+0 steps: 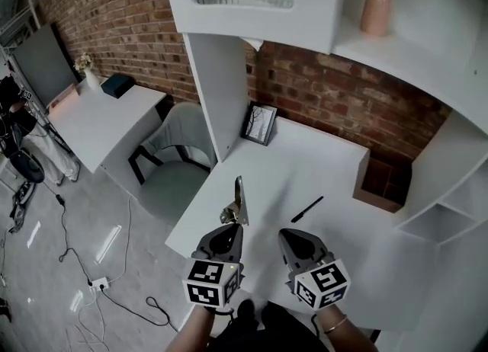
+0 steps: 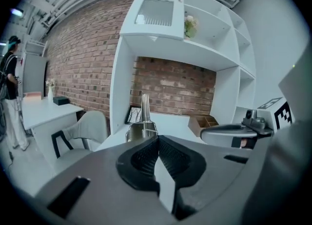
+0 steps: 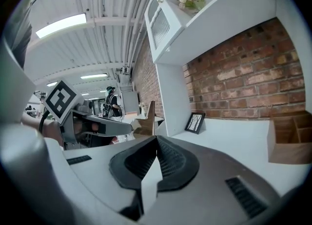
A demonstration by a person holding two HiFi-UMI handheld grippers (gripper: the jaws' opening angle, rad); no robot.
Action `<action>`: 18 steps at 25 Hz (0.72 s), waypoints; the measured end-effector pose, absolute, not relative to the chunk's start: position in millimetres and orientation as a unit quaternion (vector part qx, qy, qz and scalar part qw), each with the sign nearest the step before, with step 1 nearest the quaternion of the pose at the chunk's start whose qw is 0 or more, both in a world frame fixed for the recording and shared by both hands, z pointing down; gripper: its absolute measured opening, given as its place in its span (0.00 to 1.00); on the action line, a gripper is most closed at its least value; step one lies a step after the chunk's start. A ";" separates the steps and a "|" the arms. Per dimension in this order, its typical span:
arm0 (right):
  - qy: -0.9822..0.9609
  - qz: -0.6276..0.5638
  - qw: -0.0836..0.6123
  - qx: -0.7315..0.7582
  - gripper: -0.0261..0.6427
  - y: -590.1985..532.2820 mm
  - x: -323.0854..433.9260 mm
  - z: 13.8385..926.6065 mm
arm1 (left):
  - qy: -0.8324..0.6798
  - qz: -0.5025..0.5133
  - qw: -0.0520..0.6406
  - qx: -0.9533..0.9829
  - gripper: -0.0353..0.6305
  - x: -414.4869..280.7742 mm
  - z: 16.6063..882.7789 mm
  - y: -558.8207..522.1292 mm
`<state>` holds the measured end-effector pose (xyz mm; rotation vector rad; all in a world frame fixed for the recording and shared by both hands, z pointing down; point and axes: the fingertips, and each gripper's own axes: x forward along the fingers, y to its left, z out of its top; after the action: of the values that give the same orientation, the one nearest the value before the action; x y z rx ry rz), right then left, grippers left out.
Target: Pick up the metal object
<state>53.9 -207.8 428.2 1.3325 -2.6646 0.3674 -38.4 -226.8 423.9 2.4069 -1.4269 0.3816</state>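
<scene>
The metal object (image 1: 237, 200) is a slim shiny tool with a spring at its base. It sticks out forward from the tips of my left gripper (image 1: 231, 226), over the near left part of the white desk (image 1: 328, 168). In the left gripper view the metal object (image 2: 143, 121) rises just past the closed jaws, its lower end hidden behind them. My left gripper (image 2: 157, 139) is shut on it. My right gripper (image 1: 290, 235) hangs beside it to the right, over the desk's front, shut with nothing between its fingers (image 3: 157, 140).
A black pen (image 1: 306, 209) lies on the desk ahead of the right gripper. A framed picture (image 1: 260, 123) leans at the back and a wooden box (image 1: 381, 183) stands at the right. A grey chair (image 1: 171, 161) is left of the desk, with shelves above.
</scene>
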 end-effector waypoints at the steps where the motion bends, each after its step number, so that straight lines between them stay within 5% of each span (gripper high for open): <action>1: -0.884 0.118 0.071 0.446 0.05 -206.4 55.5 427.1 | -0.497 0.135 0.151 0.844 0.07 -37.9 421.3 -224.5; 18: -0.859 0.075 0.073 0.502 0.05 -189.9 69.7 403.5 | -0.489 0.126 0.106 0.856 0.07 -59.5 395.5 -203.1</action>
<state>69.7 -189.9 403.5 1.5060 -2.5784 0.2256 -59.5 -203.1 395.5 2.5231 -1.4421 0.3715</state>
